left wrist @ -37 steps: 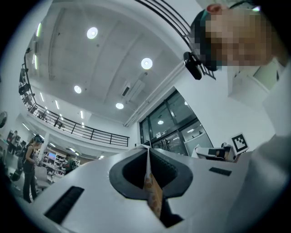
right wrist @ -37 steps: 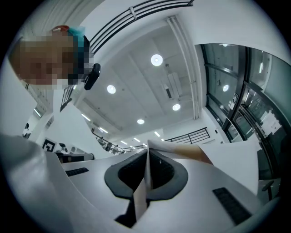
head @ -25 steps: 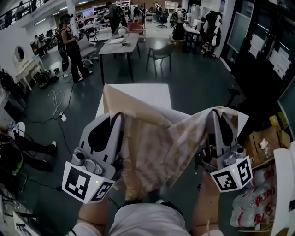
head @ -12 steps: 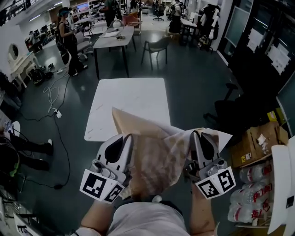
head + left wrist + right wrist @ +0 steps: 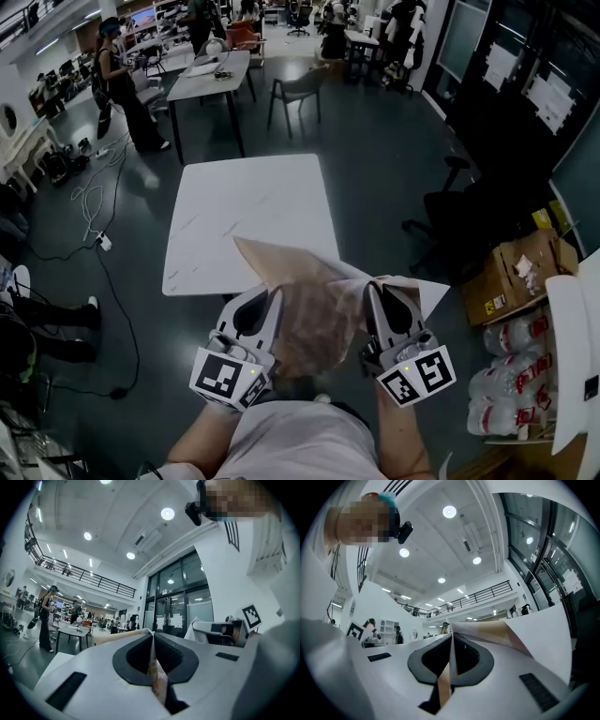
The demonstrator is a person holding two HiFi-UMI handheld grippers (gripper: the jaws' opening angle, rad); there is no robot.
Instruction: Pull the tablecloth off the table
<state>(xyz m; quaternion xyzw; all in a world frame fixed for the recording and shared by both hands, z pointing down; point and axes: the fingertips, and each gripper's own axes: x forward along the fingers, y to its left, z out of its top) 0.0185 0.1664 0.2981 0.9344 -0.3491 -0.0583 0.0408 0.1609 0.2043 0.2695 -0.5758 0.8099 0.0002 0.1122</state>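
Cardboard box [image 5: 502, 281] near table [image 5: 248, 202] holds something white and crumpled.

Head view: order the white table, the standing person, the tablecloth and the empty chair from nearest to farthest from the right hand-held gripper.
1. tablecloth: clamped in the right hand-held gripper itself, hanging to its left.
2. white table: just ahead of the gripper.
3. empty chair: on the floor beyond the table's far edge.
4. standing person: far back, at the upper left.
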